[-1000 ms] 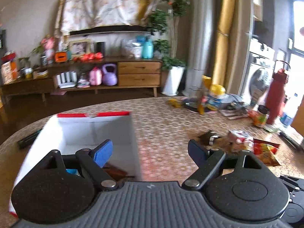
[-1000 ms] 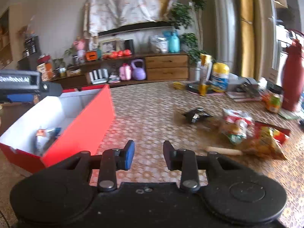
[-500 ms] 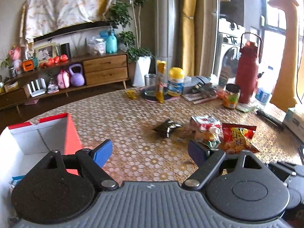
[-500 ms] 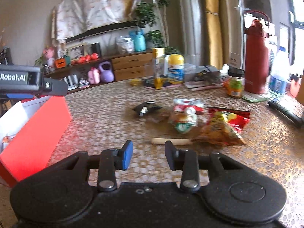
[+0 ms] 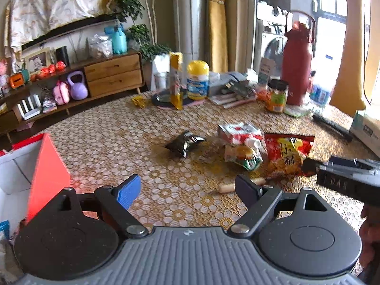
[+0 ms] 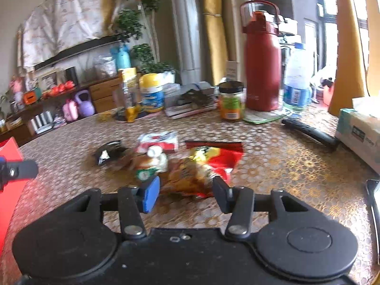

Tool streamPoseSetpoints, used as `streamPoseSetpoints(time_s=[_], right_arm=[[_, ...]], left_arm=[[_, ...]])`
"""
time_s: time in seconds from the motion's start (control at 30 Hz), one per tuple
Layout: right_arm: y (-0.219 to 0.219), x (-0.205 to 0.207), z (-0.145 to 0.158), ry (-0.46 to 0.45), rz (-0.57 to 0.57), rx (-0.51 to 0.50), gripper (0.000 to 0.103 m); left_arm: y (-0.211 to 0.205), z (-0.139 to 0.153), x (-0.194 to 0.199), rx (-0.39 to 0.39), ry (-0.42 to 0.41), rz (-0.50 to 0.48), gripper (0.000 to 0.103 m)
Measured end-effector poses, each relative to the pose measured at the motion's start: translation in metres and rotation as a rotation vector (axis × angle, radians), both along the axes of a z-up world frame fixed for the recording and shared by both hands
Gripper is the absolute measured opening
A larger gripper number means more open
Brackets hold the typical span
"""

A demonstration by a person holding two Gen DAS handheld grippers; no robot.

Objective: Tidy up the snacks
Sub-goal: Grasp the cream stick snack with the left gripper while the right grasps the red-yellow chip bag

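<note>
The left gripper (image 5: 187, 190) hovers with jaws spread wide and empty over the table (image 5: 133, 137), whose cloth is patterned with gold and white rosettes. The right gripper (image 6: 184, 196) is likewise wide open, its fingers flanking the near end of a crinkled red-and-yellow chip bag (image 6: 204, 163). Beside that bag lie a glossy red-and-white packet (image 6: 159, 140), a small black foil pouch (image 6: 108, 153) and a slim tan stick (image 5: 226, 187). The red cardboard box (image 5: 47, 173), white inside, sits at the left.

Both wrist views look low across the table (image 5: 147, 128), sharing the snack pile (image 6: 190, 163).
</note>
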State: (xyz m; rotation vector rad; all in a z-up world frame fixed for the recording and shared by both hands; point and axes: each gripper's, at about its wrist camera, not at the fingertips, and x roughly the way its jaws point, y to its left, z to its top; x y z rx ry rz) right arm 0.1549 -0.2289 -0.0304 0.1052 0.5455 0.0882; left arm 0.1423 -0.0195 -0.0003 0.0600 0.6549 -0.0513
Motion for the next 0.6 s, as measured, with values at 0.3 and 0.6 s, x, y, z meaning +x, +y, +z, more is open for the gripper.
streamPoseSetpoints(time_s=[0.3,0.6], right_arm=[[-0.013,0.026,-0.009,0.037,-0.034,0.021,0.065],[-0.013,0.049,-0.017,0.069,-0.036,0.043,0.083]], left_arm=[[-0.018,-0.021,0.015,0.027,0.040,-0.068,0.086],[-0.028,-0.035,0.031,0.053,0.055,-0.100,0.086]])
